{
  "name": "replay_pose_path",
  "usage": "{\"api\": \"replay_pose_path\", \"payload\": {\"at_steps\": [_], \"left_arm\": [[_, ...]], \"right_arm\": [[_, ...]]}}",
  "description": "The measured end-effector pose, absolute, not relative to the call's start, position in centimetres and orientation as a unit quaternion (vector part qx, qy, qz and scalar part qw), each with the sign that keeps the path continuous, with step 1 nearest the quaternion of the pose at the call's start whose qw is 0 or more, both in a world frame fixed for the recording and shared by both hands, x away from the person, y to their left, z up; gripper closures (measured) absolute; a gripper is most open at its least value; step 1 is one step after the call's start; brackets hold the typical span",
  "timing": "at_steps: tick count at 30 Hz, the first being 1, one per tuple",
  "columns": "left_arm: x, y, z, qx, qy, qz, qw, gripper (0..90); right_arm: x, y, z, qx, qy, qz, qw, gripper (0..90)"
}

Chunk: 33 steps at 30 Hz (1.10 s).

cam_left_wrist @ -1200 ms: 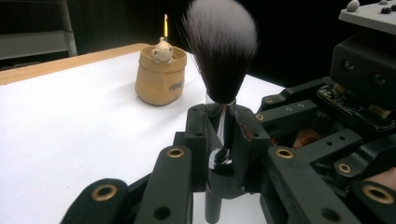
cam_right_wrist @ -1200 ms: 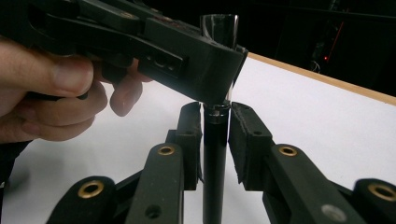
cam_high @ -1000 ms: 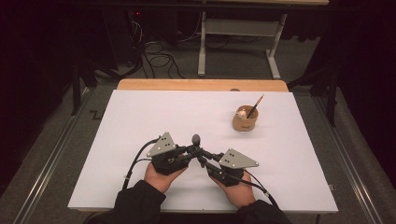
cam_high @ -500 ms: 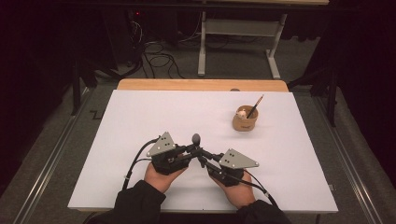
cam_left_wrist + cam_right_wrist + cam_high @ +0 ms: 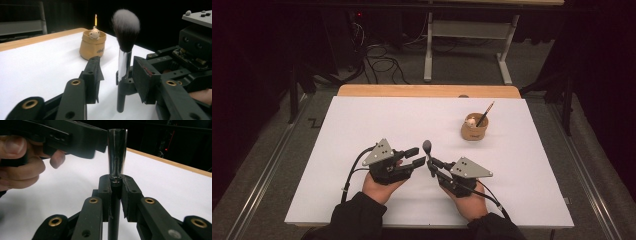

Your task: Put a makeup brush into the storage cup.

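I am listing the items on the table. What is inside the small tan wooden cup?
Inside the small tan wooden cup, a small pale figure-like object peeks above the rim, and a thin orange-tipped stick leans out. The cup's wall hides its bottom.

Beyond the white table [image 5: 362, 130], black cables [image 5: 377, 64] lie on the floor beside a grey metal frame [image 5: 467, 29].

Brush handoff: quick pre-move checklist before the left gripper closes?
1. Right gripper shut on the brush handle: ok.
2. Brush upright, bristles up: ok.
3. Left gripper open, jaws either side of the brush: ok.
4. Left jaws level with the metal ferrule, not the bristles: ok.
5. Wooden cup well away from both grippers: ok.
6. Firmness of the right grip: cannot tell.
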<state>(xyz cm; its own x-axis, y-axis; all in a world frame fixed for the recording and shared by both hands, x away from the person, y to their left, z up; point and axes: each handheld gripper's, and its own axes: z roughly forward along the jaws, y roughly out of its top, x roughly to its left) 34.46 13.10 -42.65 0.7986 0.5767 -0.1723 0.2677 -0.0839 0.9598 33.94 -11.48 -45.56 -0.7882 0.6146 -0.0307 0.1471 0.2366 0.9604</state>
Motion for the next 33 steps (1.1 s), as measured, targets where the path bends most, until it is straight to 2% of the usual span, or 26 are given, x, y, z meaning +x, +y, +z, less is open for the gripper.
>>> {"api": "replay_pose_path", "payload": {"at_steps": [10,33], "left_arm": [[34.7,14.2,-42.7,0.732,0.299,0.153,0.592,48.4],[34.6,19.1,-44.2,0.730,0.369,0.187,0.545,16.7]], "right_arm": [[34.2,-12.5,-45.2,0.261,0.752,0.565,0.216,80.5],[34.4,-15.0,-44.5,0.279,0.735,0.571,0.236,80.5]]}}
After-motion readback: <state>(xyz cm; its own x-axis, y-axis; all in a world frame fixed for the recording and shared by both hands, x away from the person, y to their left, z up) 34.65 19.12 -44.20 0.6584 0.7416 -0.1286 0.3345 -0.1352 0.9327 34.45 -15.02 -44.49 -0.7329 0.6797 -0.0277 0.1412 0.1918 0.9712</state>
